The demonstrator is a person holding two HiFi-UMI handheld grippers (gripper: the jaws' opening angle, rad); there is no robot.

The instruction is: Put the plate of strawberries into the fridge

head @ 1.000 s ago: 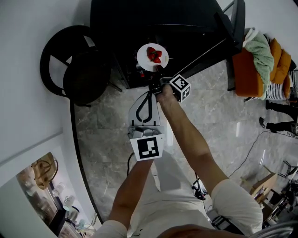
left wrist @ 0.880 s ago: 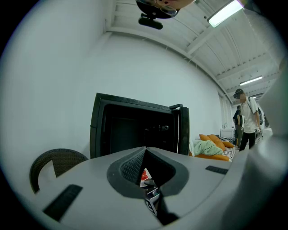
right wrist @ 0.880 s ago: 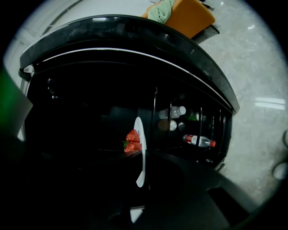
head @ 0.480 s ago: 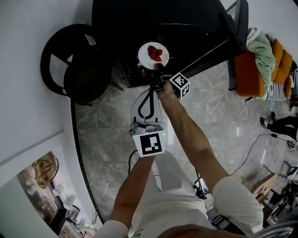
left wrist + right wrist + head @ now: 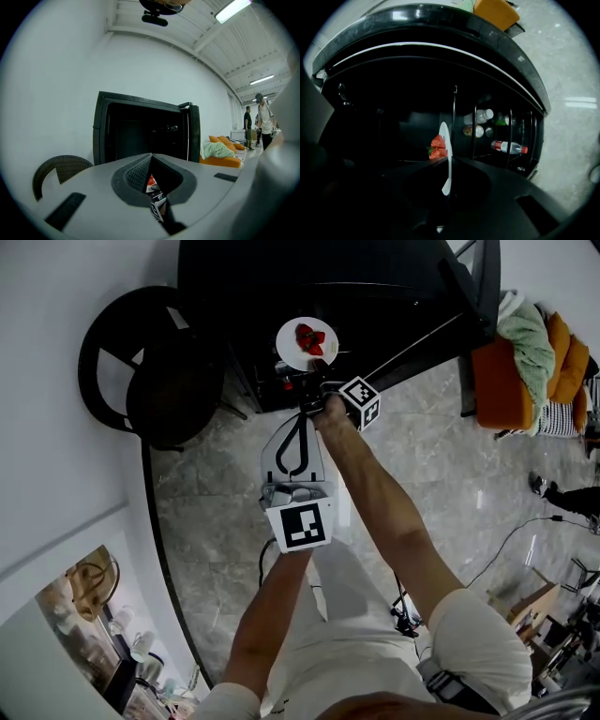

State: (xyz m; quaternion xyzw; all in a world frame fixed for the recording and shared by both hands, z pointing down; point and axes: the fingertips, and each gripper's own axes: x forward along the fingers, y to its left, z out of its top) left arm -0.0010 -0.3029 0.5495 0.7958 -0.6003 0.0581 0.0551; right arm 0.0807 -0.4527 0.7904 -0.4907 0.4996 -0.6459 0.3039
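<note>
Your right gripper (image 5: 446, 182) has its fingers clamped on the near rim of the plate (image 5: 446, 140). The plate shows edge-on straight ahead of them. The strawberries (image 5: 438, 147) sit on the plate face that lies to the fingers' left.

Past the fingertips gapes the open fridge (image 5: 393, 93). Its inside is so dark that you cannot make out shelves or back wall. To the right of the fingers stand the wire door racks with a red-capped bottle (image 5: 508, 147), apart from the plate.

From the head view, the plate (image 5: 291, 352) shows against the black fridge (image 5: 375, 277) ahead of the right gripper (image 5: 320, 373). Whether it has crossed the front edge cannot be told.

Your left gripper (image 5: 151, 157) has its fingers together at the tips, clamping nothing. In the head view, the left gripper (image 5: 302, 411) points just behind the right one. Its notch shows only a sliver of red fruit and marker cube.

A wicker chair (image 5: 150, 371) stands to the left of those fingers, well apart, and an orange sofa (image 5: 511, 381) lies far to their right. The floor on both sides of the fingers lies open.
</note>
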